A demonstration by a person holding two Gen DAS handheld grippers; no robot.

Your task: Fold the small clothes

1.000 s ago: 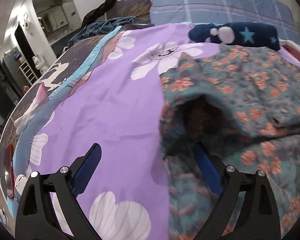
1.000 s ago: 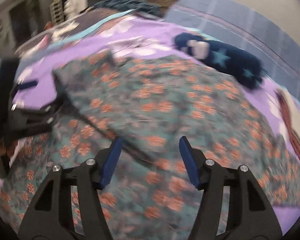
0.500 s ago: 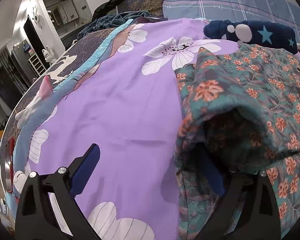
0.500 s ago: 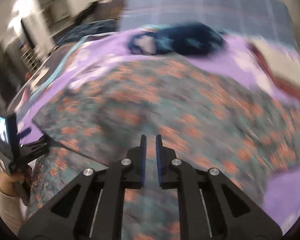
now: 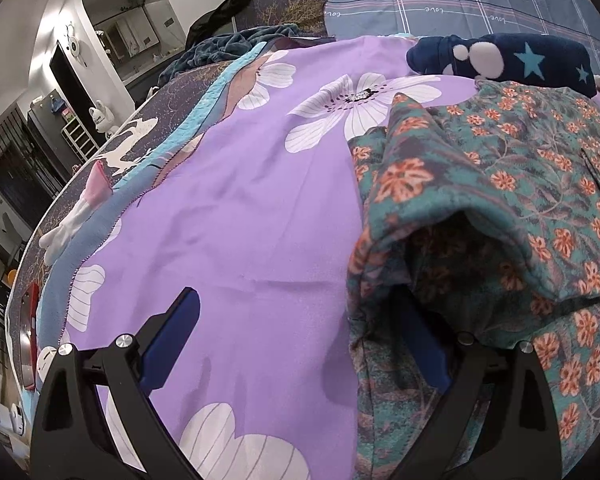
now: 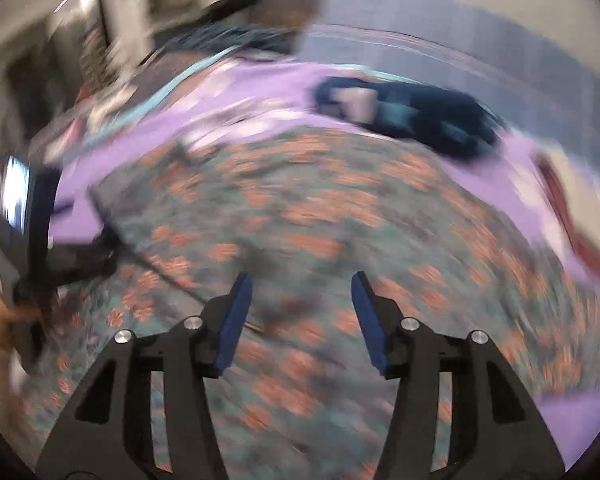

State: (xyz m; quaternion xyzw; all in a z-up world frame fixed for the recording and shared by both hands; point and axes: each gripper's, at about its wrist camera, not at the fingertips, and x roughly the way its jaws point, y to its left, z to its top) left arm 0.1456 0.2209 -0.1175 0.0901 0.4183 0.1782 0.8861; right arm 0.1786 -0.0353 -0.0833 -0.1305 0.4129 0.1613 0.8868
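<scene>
A teal garment with orange flowers [image 5: 500, 184] lies on a purple bedspread [image 5: 240, 220], its left edge folded over and puffed up. My left gripper [image 5: 300, 320] is open at that edge; its right finger [image 5: 424, 344] sits under the raised fold, its left finger [image 5: 172, 336] over bare bedspread. In the blurred right wrist view the same garment [image 6: 320, 220] fills the middle. My right gripper [image 6: 300, 304] is open just above it, holding nothing. The left gripper [image 6: 80, 260] shows at the garment's left edge there.
A navy plush item with stars [image 5: 508, 60] lies beyond the garment, also seen from the right wrist [image 6: 412, 116]. A grey-blue plaid pillow [image 5: 440, 0] and dark clothes [image 5: 228, 44] lie at the head of the bed. The bed's left edge [image 5: 52, 248] drops off to the room.
My right gripper was shut half a second ago and is open now, swinging fast over the garment. My left gripper stays open at the folded edge, slightly further in.
</scene>
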